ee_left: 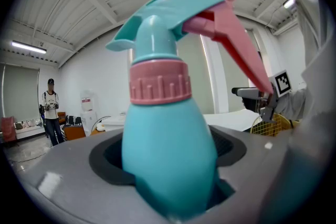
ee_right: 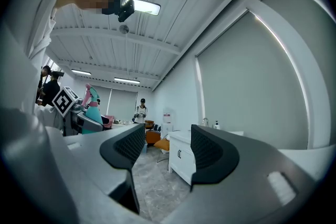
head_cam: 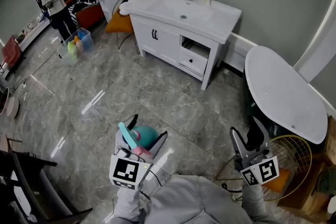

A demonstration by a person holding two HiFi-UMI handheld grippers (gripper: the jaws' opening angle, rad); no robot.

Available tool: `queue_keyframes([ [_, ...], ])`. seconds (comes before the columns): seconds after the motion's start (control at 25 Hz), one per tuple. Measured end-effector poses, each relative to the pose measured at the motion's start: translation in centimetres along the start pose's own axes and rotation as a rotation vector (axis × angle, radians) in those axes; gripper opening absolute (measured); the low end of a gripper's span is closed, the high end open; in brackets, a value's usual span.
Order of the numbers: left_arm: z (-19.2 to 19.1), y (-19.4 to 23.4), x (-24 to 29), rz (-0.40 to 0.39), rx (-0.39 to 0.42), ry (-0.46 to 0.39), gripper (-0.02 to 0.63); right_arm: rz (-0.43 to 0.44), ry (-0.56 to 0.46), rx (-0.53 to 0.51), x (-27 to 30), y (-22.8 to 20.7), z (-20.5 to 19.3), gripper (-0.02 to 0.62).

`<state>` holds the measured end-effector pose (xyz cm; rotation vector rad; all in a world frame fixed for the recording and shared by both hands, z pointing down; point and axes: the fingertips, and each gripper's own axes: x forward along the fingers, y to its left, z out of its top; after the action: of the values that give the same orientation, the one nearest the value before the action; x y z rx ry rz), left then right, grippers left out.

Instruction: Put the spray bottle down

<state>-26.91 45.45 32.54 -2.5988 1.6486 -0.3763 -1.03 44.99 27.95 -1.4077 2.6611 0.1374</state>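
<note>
- My left gripper (head_cam: 148,128) is clamped on the spray bottle (head_cam: 143,136). Both jaws press on the lower part of the teal body.
- In the left gripper view the spray bottle (ee_left: 168,155) stands up out of the jaws. Pink collar on top, teal nozzle pointing right, and the pink trigger (ee_left: 236,55) slanting down to the right.
- The bottle is up in the air, held close in front of me over the grey tiled floor (head_cam: 121,97). It isn't touching any surface.
- My right gripper (head_cam: 247,136) has its jaws spread apart with nothing between them. In the right gripper view all I see through the gap (ee_right: 168,149) is floor and the white cabinet.
- Open room: ahead of and to the left of the left gripper there's a wide stretch of bare tile.
- Edges ahead: the white sink cabinet (head_cam: 173,42) sits well apart from both grippers. One corner points my way and a drawer (head_cam: 193,57) is pulled partly out.
- Edges on the right: the rounded rim of the white table (head_cam: 283,92) curves in near the right gripper. A yellow wire basket (head_cam: 296,157) is just beside that gripper.
- Lower left corner has some dark furniture (head_cam: 26,176), off to the side of the left gripper.
- Way back by the far wall there's a person (head_cam: 52,0) standing. A clear bin (head_cam: 77,44) of coloured bottles sits on the floor near them, well away from me.
</note>
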Motion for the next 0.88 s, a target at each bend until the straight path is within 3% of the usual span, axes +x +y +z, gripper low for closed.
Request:
queue_keyframes([
  [0.24, -0.4, 1.8, 0.7, -0.049, -0.032, 0.031, 0.453, -0.042, 0.005, 0.004, 1.6, 1.2, -0.9, 0.272],
  [0.44, -0.8, 3.8, 3.0, -0.058, -0.001, 0.008, 0.453, -0.065, 0.025, 0.003, 3.4, 0.4, -1.9, 0.272],
  [0.68, -0.9, 4.8, 8.4, -0.077, -0.012, 0.045, 0.453, -0.078, 0.020, 0.020, 7.4, -3.5, -3.5, 0.272],
  [0.88, -0.5, 6.7, 16.0, -0.063, -0.005, 0.051, 0.453, -0.078, 0.024, 0.034, 12.7, -9.5, -5.3, 0.272],
])
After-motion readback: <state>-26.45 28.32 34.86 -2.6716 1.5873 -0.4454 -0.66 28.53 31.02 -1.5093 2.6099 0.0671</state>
